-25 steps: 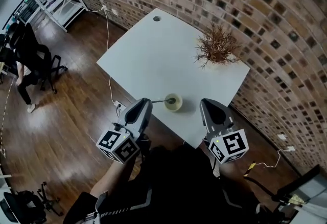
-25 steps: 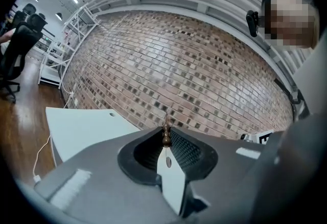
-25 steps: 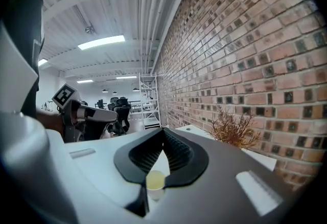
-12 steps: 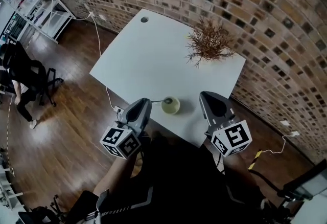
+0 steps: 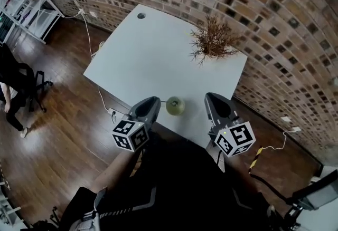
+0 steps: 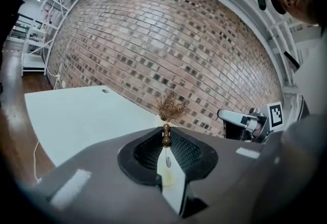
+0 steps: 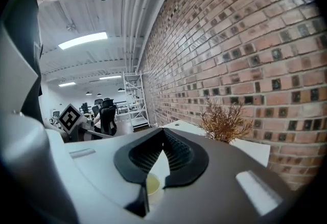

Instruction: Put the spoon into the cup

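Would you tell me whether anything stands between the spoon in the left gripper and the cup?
Nothing visible does: the left gripper holds the spoon right by the cup, and the dried plant stands far off.

Bright, even light all round. A ceiling strip light [image 7: 82, 40] glowed far left in the right gripper view, and the white table [image 5: 158, 50] shone pale. The brick wall [image 5: 253, 8] bowed with lens distortion, and both gripper views had black corners. The left gripper [image 6: 166, 133] blurred up close, while the spoon [image 6: 166, 140] knob stayed crisp.
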Available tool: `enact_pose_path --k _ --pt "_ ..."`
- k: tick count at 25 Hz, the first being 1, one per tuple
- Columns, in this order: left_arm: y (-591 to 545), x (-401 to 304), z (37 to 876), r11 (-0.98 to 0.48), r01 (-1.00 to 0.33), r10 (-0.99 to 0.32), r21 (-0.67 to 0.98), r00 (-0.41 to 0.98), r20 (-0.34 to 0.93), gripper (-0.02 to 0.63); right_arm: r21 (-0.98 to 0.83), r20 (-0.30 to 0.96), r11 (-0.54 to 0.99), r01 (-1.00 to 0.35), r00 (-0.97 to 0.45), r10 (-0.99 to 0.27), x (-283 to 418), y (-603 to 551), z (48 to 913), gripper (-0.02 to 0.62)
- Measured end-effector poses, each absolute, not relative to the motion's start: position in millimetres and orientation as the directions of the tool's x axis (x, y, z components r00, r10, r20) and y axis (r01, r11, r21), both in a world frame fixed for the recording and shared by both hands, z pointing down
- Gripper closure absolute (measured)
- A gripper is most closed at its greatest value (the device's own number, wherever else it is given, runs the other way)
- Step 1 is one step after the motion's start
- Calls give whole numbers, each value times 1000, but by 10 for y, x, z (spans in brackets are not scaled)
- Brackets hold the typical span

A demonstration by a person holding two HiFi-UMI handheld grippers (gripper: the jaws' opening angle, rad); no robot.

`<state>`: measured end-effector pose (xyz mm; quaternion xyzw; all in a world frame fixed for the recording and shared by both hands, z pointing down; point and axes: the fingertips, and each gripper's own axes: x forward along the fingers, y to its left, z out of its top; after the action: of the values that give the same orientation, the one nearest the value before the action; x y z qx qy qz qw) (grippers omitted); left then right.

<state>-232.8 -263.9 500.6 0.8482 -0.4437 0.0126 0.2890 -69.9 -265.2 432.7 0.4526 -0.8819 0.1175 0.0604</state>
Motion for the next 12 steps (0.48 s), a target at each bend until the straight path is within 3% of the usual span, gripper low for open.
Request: enact_pose_path --k 12 --pt "-2682 -2205 5491 -410 -786 -715 464 592 371 566 -166 302 555 -815 -578 -758 -725 -2646 4765 589"
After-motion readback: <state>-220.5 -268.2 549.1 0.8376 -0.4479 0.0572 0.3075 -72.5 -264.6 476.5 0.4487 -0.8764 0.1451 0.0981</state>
